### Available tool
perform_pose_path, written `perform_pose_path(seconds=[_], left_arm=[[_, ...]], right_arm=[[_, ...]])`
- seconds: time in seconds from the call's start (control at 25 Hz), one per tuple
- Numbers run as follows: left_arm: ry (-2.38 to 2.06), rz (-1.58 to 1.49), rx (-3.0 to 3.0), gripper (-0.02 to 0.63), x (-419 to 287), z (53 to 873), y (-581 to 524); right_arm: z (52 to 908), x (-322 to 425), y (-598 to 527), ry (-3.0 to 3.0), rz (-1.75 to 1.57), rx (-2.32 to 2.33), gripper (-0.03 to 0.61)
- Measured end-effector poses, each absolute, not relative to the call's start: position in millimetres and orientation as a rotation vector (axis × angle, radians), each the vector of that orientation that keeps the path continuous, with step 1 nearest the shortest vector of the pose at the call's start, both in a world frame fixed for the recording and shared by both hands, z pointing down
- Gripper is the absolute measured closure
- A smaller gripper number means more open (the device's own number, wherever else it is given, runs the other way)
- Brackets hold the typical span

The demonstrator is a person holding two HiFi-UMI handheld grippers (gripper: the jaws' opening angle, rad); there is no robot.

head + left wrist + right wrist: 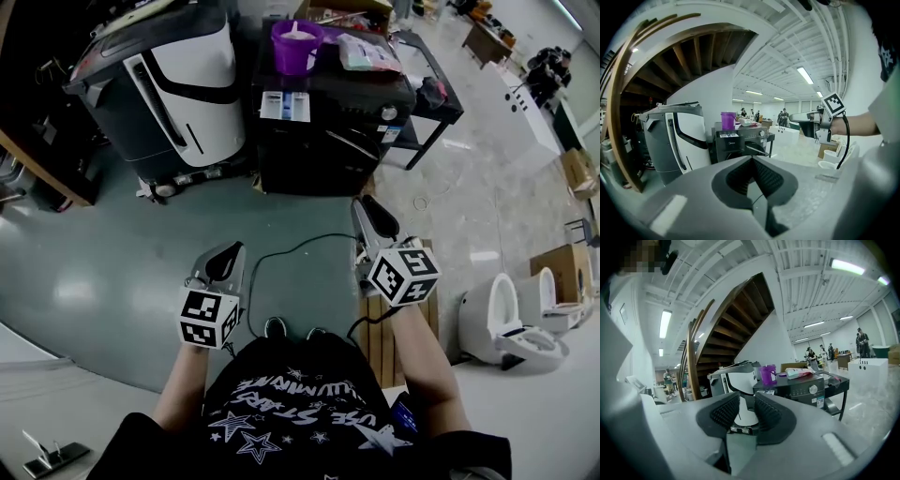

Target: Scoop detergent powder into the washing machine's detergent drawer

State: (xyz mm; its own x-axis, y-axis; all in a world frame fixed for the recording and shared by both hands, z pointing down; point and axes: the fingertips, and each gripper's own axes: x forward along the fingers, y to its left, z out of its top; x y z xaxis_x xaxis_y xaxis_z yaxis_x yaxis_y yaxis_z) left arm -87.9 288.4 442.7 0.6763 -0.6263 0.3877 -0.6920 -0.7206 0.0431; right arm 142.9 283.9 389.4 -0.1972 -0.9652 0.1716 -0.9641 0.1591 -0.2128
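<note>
Now: both claws empty, washing machine well ahead

Left gripper (752,160): in its own view the ribbed pads meet at the tip, clenched on nothing. In the head view it sits at lower centre-left, marker cube towards the person, nose pointing up the frame.

Right gripper (746,405): in its own view the pads stand a little apart, released. Only the background shows through the gap and nothing is grasped. In the head view it is right of centre, slightly higher in the frame than the left one. The two are apart, neither touching anything.

Floor (84,272): grey-green under both claws. A dark cable (281,251) curls across it between them.

Washing machine (328,127): black, upper centre of the head view, well apart from both claws. A panel with white labels (284,105) sits at its upper front left; I cannot tell if this is the drawer.

Purple cup (295,47): upright on the machine's top, left side, with something white in its mouth. A detergent pouch (367,52) lies flat just beside it, to the right.

White-and-dark appliance (178,84): just left of the machine, upper left of the frame.

Toilets (511,319): white, two together at the lower right, with a cardboard box (562,270) above them.
</note>
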Motion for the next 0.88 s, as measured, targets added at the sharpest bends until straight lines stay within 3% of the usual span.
perform_pose_path(seconds=[0.08,0.2,0.56,0.88], left_arm=[[-1.080,0.507,2.699,0.612,-95,444,277],[-1.090,0.503,2.675,0.614,-105,447,261],[-1.075,0.537,2.627,0.612,-93,469,220],[-1.169,0.550,2.609,0.613,-51,458,121]], right_arm=[[389,134,274,2.406,-0.430,-1.980,0.374],[392,124,261,2.425,-0.446,-1.973,0.308],[430,137,218,2.450,-0.543,-1.969,0.305],[425,181,98,2.480,-0.571,-1.851,0.291]])
